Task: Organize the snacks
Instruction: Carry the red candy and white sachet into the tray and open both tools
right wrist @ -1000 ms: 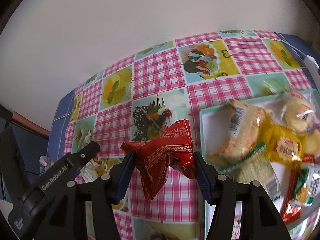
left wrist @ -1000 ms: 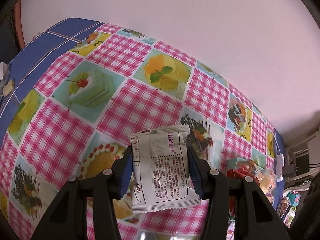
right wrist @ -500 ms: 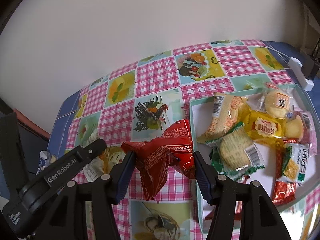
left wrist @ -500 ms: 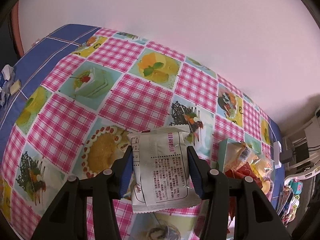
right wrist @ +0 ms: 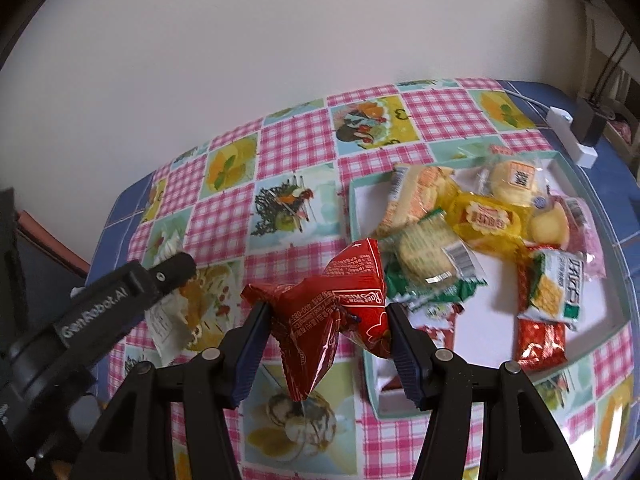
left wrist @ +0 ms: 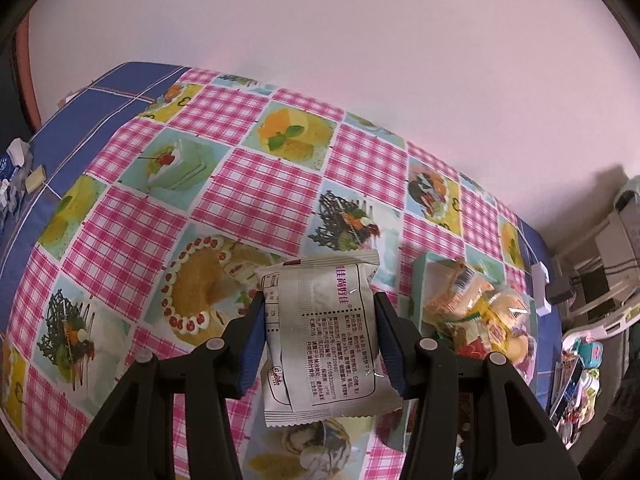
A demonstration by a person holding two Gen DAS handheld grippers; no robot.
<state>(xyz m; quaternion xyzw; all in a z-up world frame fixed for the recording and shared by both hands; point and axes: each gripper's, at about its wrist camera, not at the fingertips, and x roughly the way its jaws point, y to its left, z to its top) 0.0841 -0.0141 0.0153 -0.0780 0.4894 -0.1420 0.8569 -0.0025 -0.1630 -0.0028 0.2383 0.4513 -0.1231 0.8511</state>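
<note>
My left gripper point(left wrist: 320, 312) is shut on a white snack packet point(left wrist: 324, 340) with printed text and holds it above the table. My right gripper point(right wrist: 326, 320) is shut on a crumpled red snack bag point(right wrist: 340, 308), held above the table just left of a pale green tray point(right wrist: 596, 196). The tray holds several wrapped snacks point(right wrist: 480, 220). It also shows at the right of the left wrist view point(left wrist: 420, 280). The left gripper point(right wrist: 112, 312) with its white packet shows at the left of the right wrist view.
The table wears a pink checked cloth with cake pictures point(left wrist: 256, 196) over a blue cover. A white wall rises behind it. A white power strip point(right wrist: 572, 132) lies at the table's far right corner. Small items point(left wrist: 16, 172) sit at the left edge.
Both grippers have pulled back and up with their packets still held. More of the table and the whole tray have come into view.
</note>
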